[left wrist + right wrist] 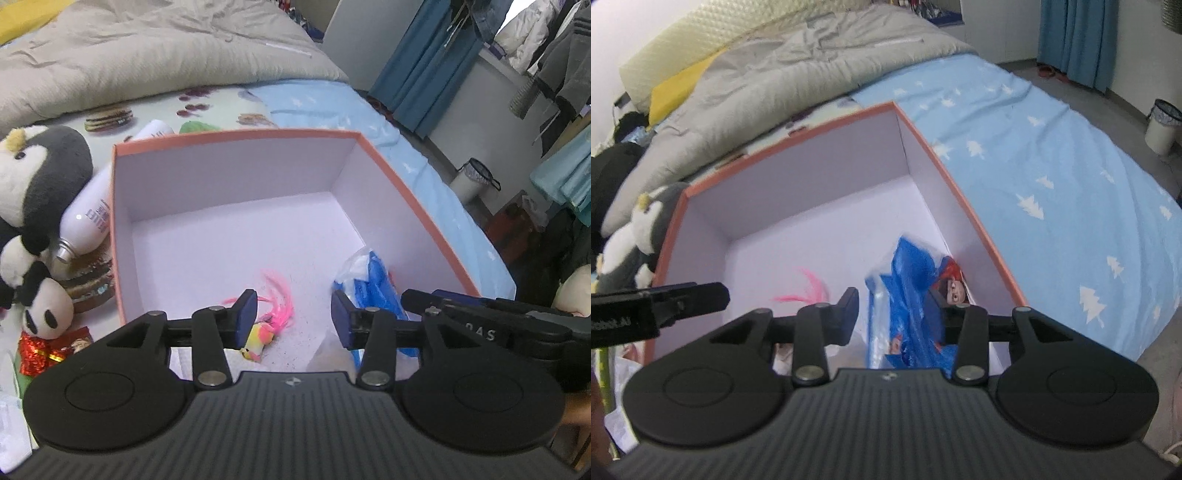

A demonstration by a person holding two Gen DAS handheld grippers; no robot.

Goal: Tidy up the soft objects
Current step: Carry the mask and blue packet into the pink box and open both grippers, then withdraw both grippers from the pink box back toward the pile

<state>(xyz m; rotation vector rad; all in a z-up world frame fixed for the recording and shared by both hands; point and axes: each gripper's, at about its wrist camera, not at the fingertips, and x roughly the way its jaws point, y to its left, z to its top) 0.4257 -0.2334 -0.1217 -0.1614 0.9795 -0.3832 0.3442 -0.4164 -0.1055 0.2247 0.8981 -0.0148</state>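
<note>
An open box (236,142) with an orange rim and white inside stands on the bed; it also shows in the right wrist view (960,192). Inside lie a pink-and-yellow feathered toy (271,317) and a blue plastic-wrapped soft packet (373,280), seen too in the right wrist view (908,291). My left gripper (293,317) is open and empty above the box's near side, over the feathered toy. My right gripper (892,314) is open, hovering over the blue packet without touching it. A penguin plush (40,173) and a panda plush (42,306) lie left of the box.
A white bottle (92,210) lies against the box's left wall. A red-gold ornament (44,347) sits below the panda. A beige duvet (147,51) covers the bed's far part; a blue tree-print sheet (1052,177) lies right. A bin (1161,125) stands on the floor.
</note>
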